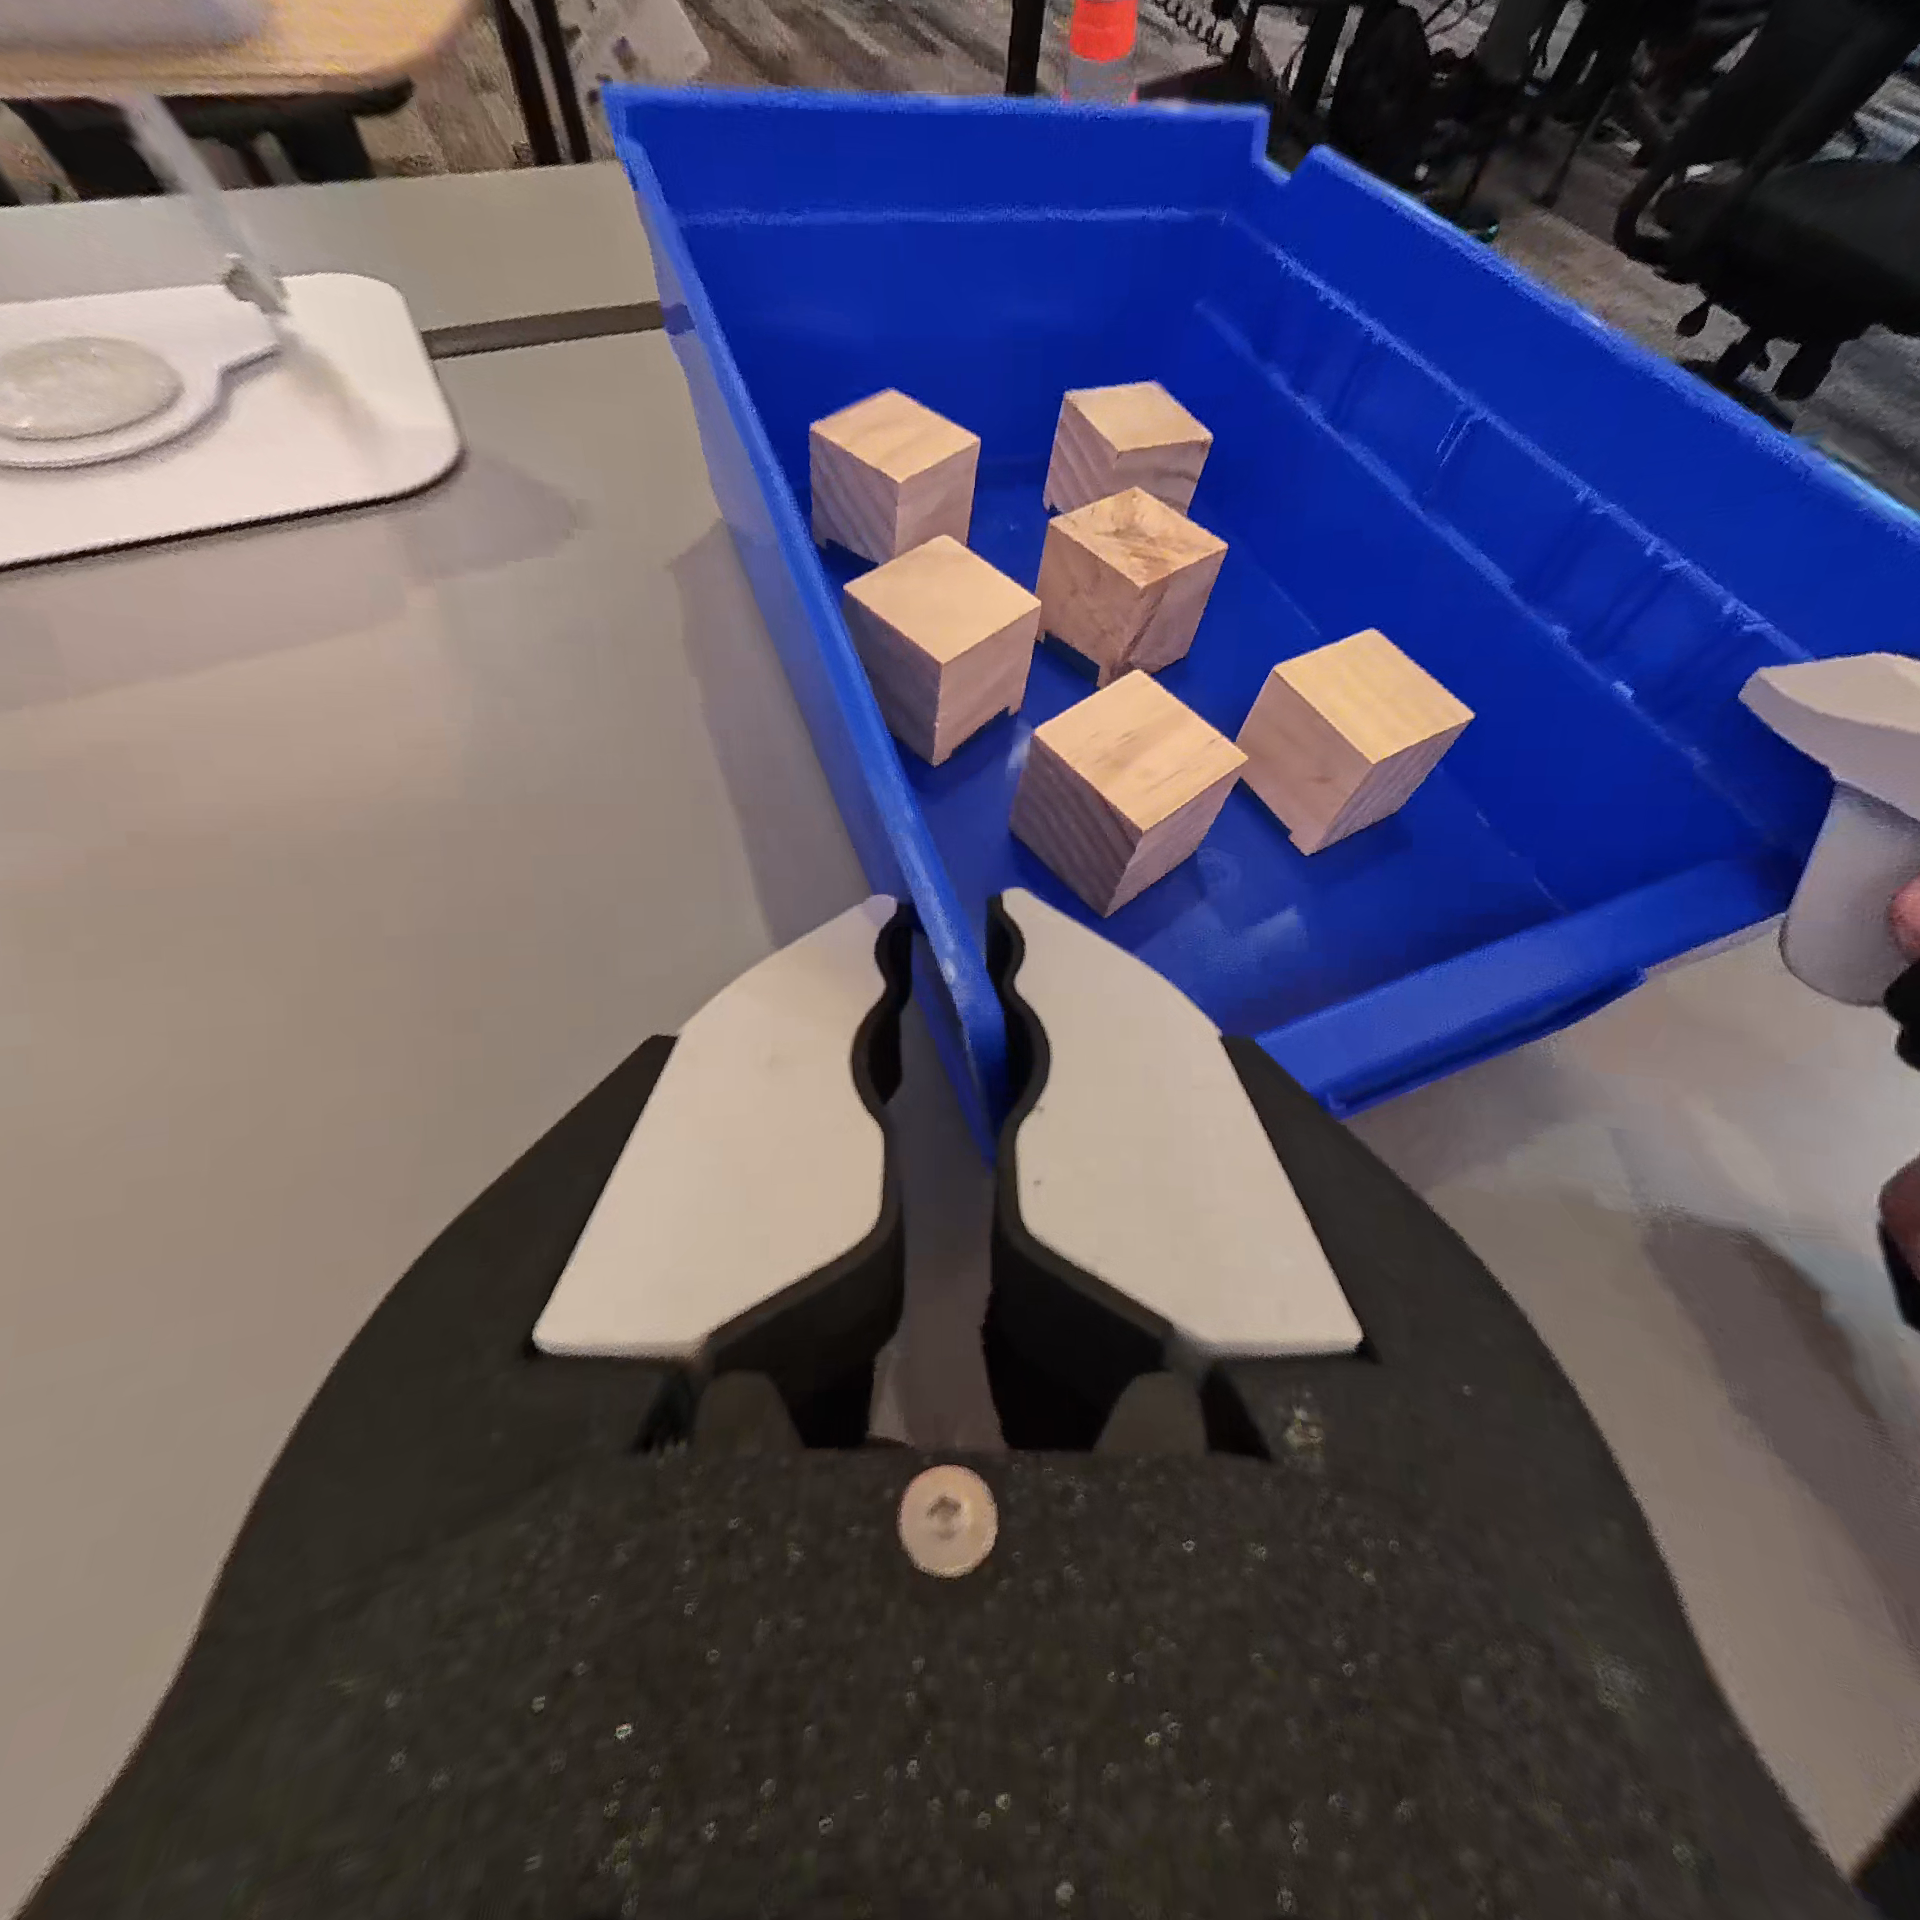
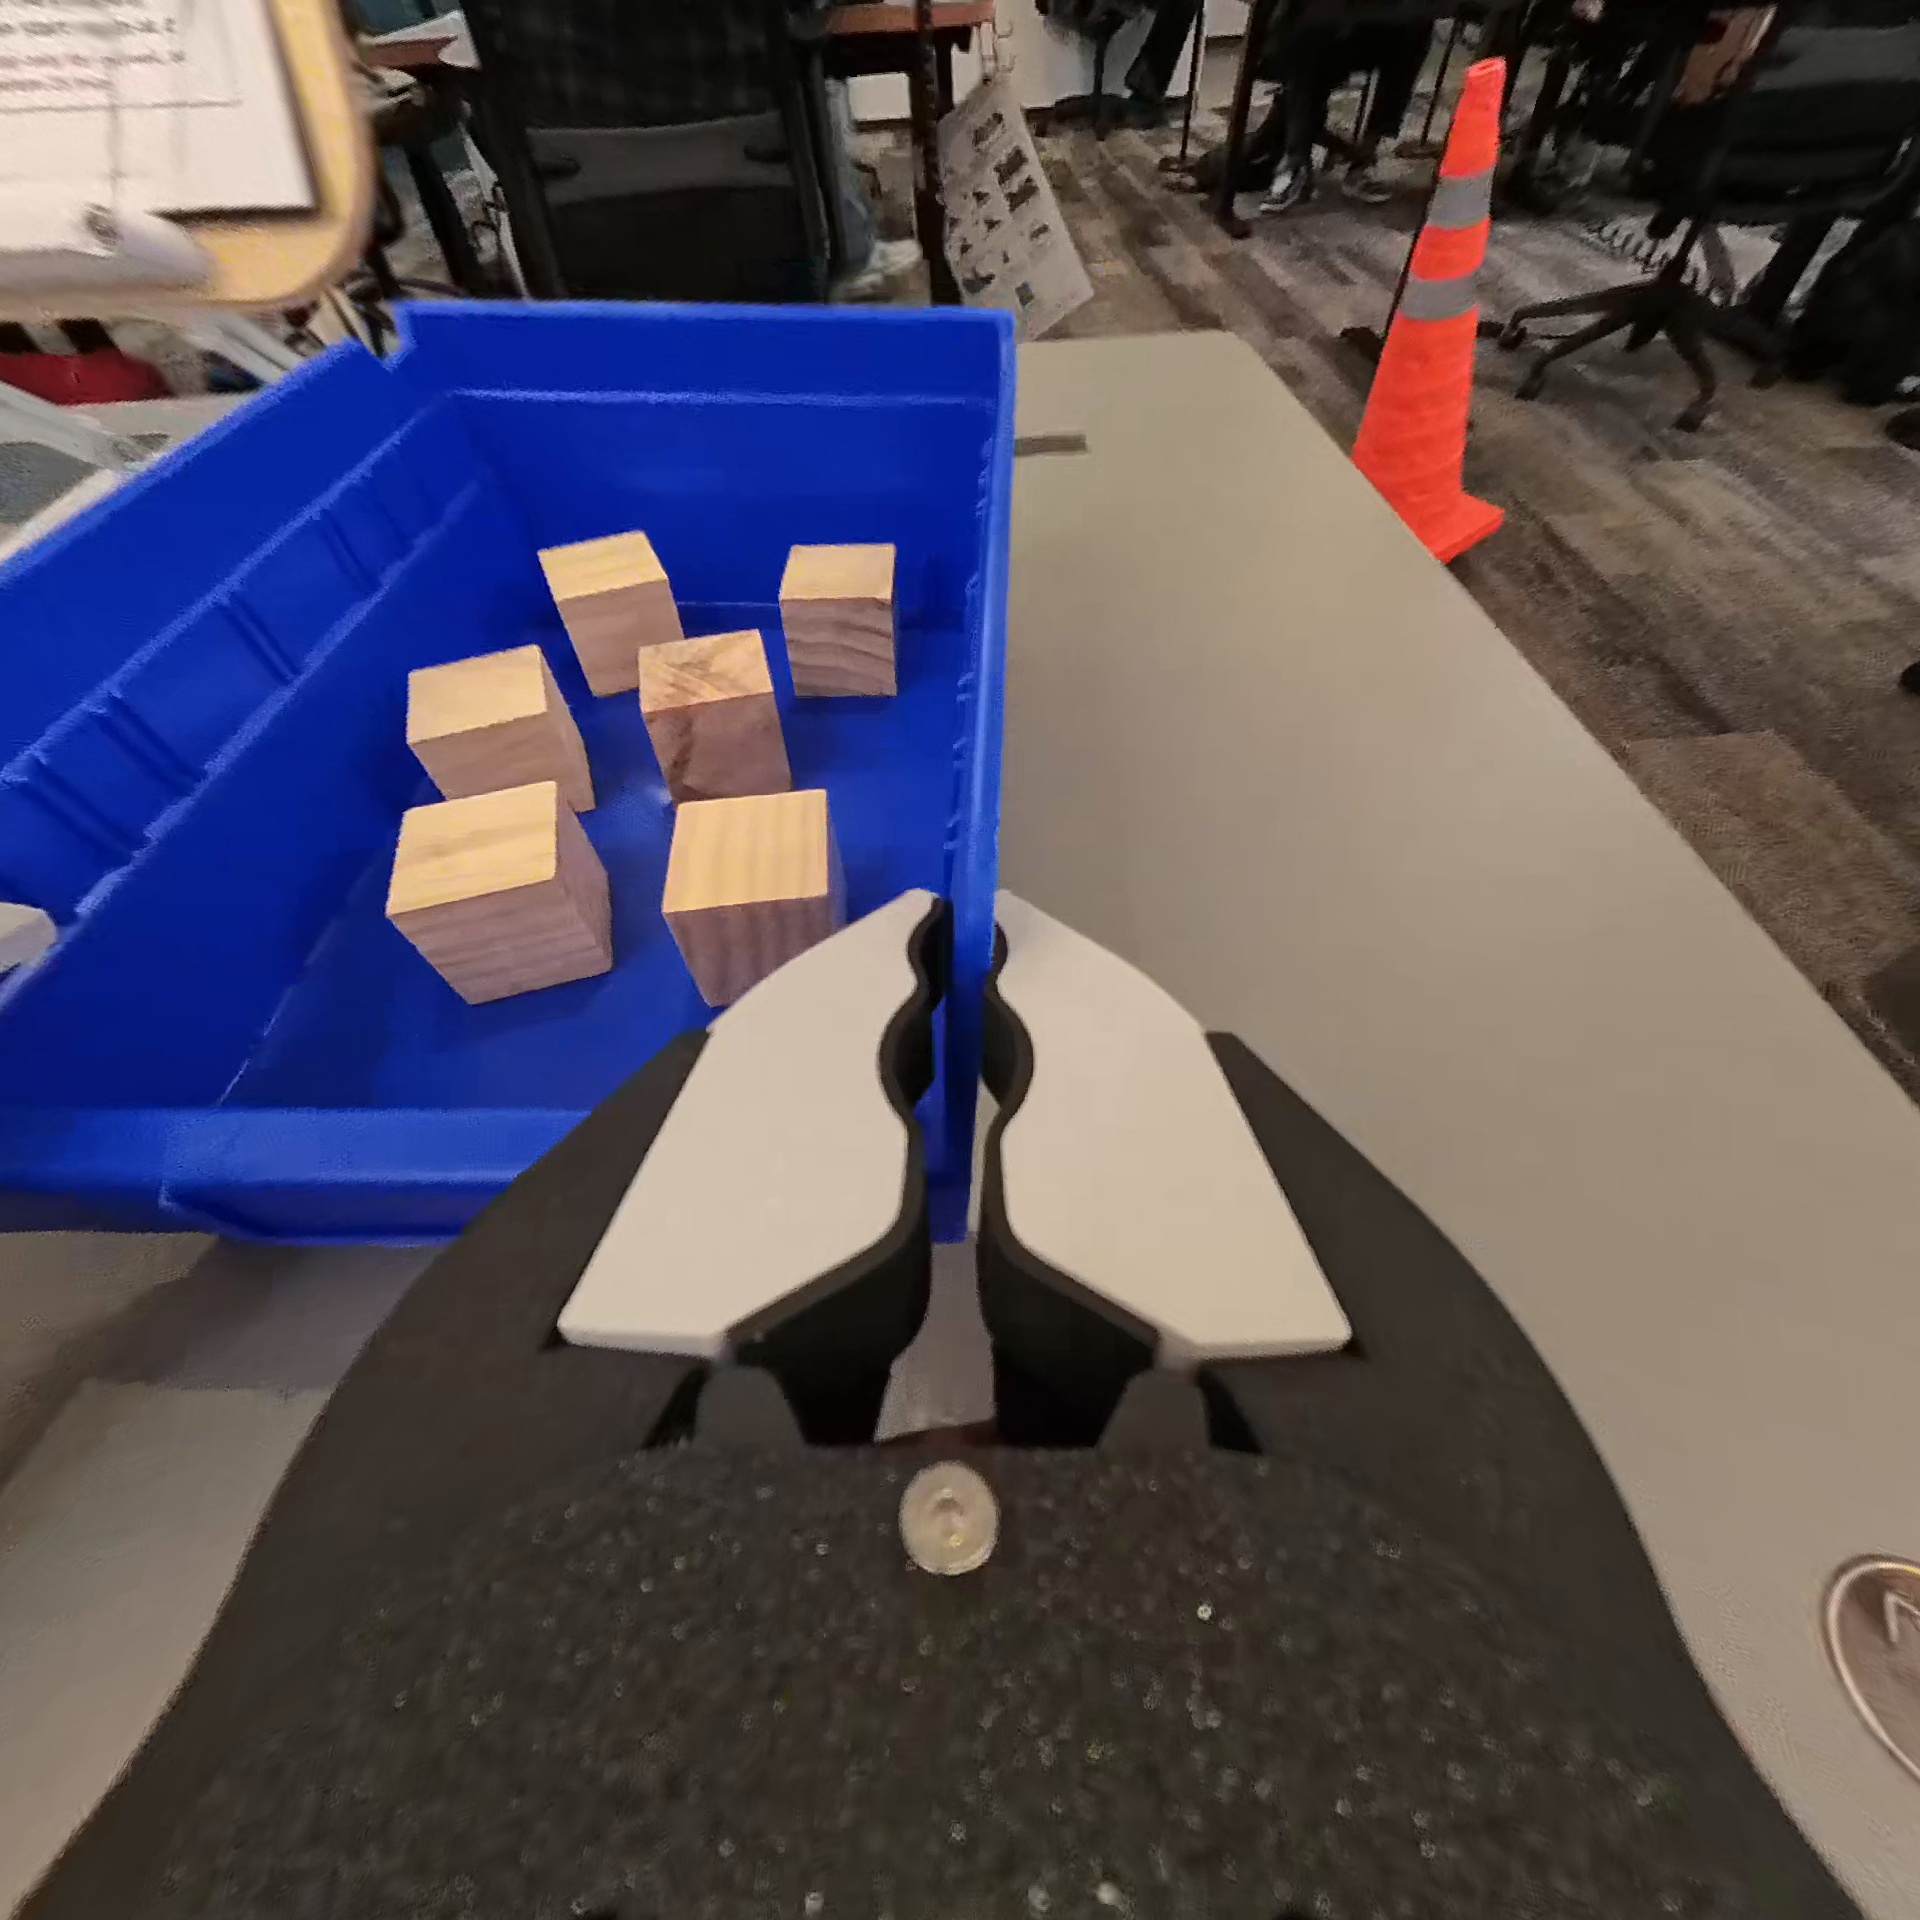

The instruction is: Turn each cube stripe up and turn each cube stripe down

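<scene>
Several plain wooden cubes [image 1: 1127,790] stand in a blue plastic bin [image 1: 1039,260] on a grey table [image 1: 312,831]. No stripe shows on their visible faces; some have notches at the bottom edge. My left gripper [image 1: 948,914] is shut on the bin's left wall near its front corner. My right gripper [image 2: 966,914] is shut on the right wall of the bin [image 2: 727,468], beside the nearest cube [image 2: 748,873]. The right gripper also shows at the right edge of the left wrist view [image 1: 1849,748]. The left gripper shows at the left edge of the right wrist view [image 2: 21,935].
A white stand base [image 1: 208,416] lies on the table left of the bin. An orange cone [image 2: 1439,312] stands on the floor beyond the table's right edge. Office chairs [image 2: 1662,260] and desks stand farther back.
</scene>
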### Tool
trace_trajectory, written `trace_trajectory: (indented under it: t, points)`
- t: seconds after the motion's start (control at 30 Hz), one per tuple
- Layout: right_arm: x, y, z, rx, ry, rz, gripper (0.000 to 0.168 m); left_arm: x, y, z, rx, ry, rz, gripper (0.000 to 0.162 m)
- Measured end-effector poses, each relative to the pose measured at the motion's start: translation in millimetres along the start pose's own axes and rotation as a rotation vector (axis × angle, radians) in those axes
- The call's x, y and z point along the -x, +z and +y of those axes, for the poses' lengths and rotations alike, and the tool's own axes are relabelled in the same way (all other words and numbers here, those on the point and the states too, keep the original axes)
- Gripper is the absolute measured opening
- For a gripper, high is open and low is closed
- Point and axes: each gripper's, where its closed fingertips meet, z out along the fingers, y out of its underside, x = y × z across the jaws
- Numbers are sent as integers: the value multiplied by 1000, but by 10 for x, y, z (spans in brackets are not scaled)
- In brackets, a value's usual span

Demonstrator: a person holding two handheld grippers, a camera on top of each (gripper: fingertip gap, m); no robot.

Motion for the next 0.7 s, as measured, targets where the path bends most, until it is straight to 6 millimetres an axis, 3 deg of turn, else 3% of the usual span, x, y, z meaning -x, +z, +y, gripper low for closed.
trace_trajectory:
  t: [0.1,0.23,0.37,0.5,0.7]
  points:
    - [429,-146,-132,-32,-9,-59,3,323,-331,8,-37,-4,-47,9]
    - [1159,-322,-216,-97,-26,-165,4,855,-931,76,-89,8,-153,9]
    - [1931,-293,-162,-89,-45,-295,4,1427,-1432,253,-89,4,-285,9]
    - [2424,-164,-29,-30,-63,-367,4,1827,-1576,489,-47,-60,-340,9]
    - [2618,-53,174,19,-71,-397,4,2050,-1546,641,-40,-65,-373,9]
